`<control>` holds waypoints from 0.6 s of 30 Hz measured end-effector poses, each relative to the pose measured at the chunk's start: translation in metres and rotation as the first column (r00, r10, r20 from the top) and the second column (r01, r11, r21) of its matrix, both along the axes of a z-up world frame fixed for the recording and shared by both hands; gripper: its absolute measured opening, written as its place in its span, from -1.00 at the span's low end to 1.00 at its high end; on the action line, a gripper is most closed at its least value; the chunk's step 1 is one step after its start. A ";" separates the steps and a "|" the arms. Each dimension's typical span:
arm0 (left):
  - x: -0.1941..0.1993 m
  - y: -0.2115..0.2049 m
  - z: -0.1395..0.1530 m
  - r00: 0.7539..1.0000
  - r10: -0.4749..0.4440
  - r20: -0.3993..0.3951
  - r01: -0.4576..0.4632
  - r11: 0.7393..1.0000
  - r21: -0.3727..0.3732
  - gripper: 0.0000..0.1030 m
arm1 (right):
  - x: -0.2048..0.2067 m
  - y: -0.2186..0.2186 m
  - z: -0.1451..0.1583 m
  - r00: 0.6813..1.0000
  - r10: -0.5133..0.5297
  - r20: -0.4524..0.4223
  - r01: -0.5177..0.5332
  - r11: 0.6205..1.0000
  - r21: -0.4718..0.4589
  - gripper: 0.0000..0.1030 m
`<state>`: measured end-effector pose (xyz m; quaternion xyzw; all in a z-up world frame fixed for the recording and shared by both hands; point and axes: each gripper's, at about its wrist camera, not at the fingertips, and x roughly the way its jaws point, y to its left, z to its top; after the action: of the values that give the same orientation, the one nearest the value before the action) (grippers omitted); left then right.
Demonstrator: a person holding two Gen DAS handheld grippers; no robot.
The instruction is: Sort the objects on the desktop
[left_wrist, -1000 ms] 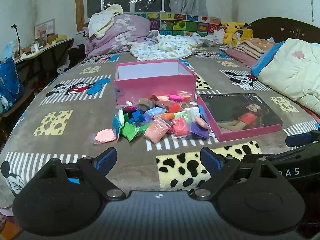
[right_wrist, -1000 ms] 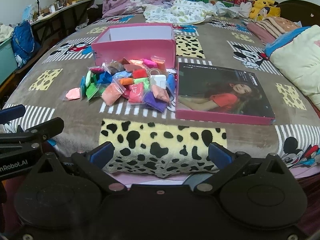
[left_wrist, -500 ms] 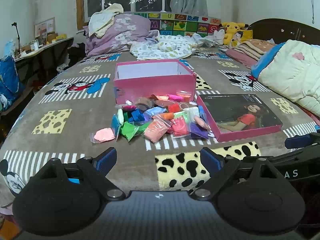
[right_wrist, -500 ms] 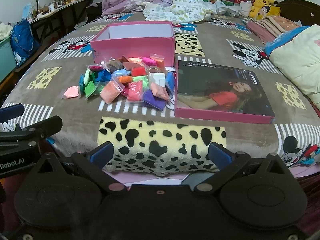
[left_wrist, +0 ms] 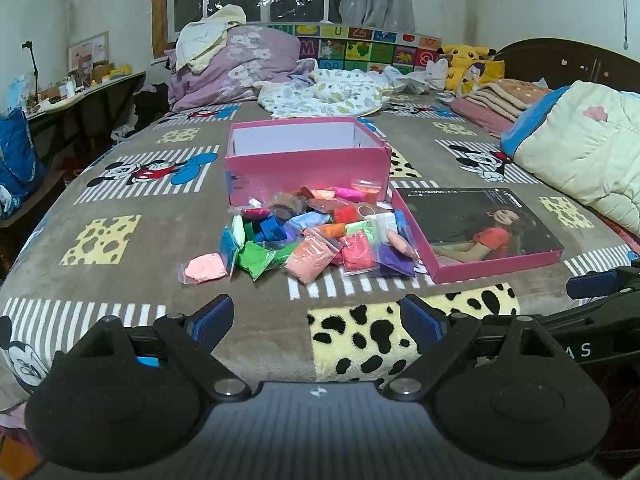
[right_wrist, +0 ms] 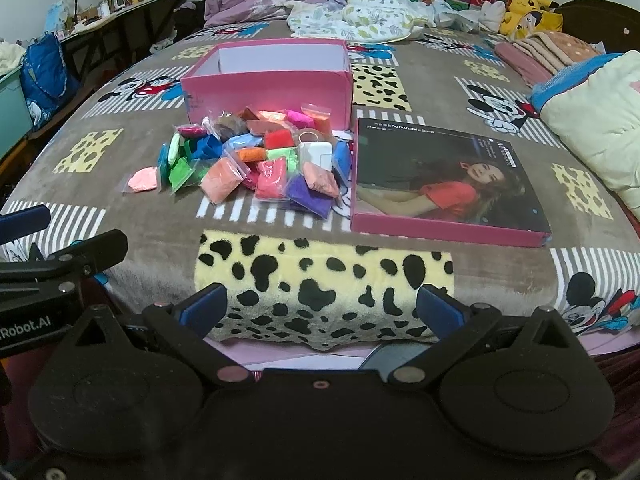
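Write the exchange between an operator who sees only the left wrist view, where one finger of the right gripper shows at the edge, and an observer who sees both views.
Operator: Is the right gripper open?
Observer: Yes. The right gripper has its jaws wide apart, with nothing held between them.
Operator: What does it point at?
Observer: The leopard-spotted patch at the near edge of the blanket fills the gap between its jaws.

Black tool [left_wrist: 316,320], blue pads [left_wrist: 212,316], seemingly silver screws
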<state>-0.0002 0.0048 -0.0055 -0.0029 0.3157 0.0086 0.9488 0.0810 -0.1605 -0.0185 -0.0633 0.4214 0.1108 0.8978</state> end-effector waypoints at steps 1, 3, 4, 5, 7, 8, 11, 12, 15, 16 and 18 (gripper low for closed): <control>0.000 0.000 0.000 1.000 0.000 -0.001 0.000 1.000 0.000 0.76 | 0.000 0.000 0.000 1.000 0.000 -0.001 0.000 1.000 -0.001 0.99; 0.001 0.001 -0.001 1.000 0.001 -0.003 -0.001 1.000 -0.003 0.76 | -0.001 0.000 0.000 1.000 0.001 -0.002 -0.001 1.000 -0.002 0.99; 0.002 0.001 -0.002 1.000 0.000 -0.004 0.000 1.000 -0.004 0.76 | -0.001 0.000 0.000 1.000 0.001 -0.003 -0.001 1.000 -0.002 0.99; 0.002 0.001 -0.002 1.000 0.000 -0.003 0.000 1.000 -0.004 0.76 | -0.002 0.000 0.000 1.000 0.001 -0.004 -0.001 1.000 -0.003 0.99; 0.002 0.001 -0.003 1.000 -0.002 -0.004 0.002 1.000 -0.003 0.76 | 0.007 0.003 0.000 1.000 0.004 -0.008 -0.004 1.000 -0.006 0.99; 0.002 0.001 -0.003 1.000 -0.003 -0.005 0.003 1.000 -0.005 0.76 | 0.009 0.004 0.000 1.000 0.005 -0.009 -0.005 1.000 -0.008 0.99; 0.003 0.002 -0.003 1.000 -0.004 -0.005 0.004 1.000 -0.006 0.76 | 0.009 0.004 -0.001 1.000 0.007 -0.013 -0.008 1.000 -0.011 0.99; 0.004 0.002 -0.003 1.000 -0.004 -0.005 0.004 1.000 -0.006 0.76 | 0.009 0.004 -0.002 1.000 0.008 -0.014 -0.008 1.000 -0.012 0.99; 0.005 0.002 -0.004 1.000 -0.005 -0.006 0.005 1.000 -0.008 0.76 | 0.008 0.004 -0.003 1.000 0.008 -0.017 -0.008 1.000 -0.013 0.99; 0.005 0.002 -0.005 1.000 -0.005 -0.006 0.005 1.000 -0.009 0.76 | 0.008 0.004 -0.003 1.000 0.007 -0.017 -0.008 1.000 -0.013 0.99; 0.006 0.002 -0.006 1.000 -0.005 -0.008 0.005 1.000 -0.011 0.76 | 0.008 0.004 -0.003 1.000 0.017 -0.016 -0.017 1.000 -0.016 0.99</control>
<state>0.0056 0.0068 -0.0110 -0.0071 0.3194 0.0045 0.9476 0.0888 -0.1567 -0.0218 -0.0731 0.4287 0.1156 0.8931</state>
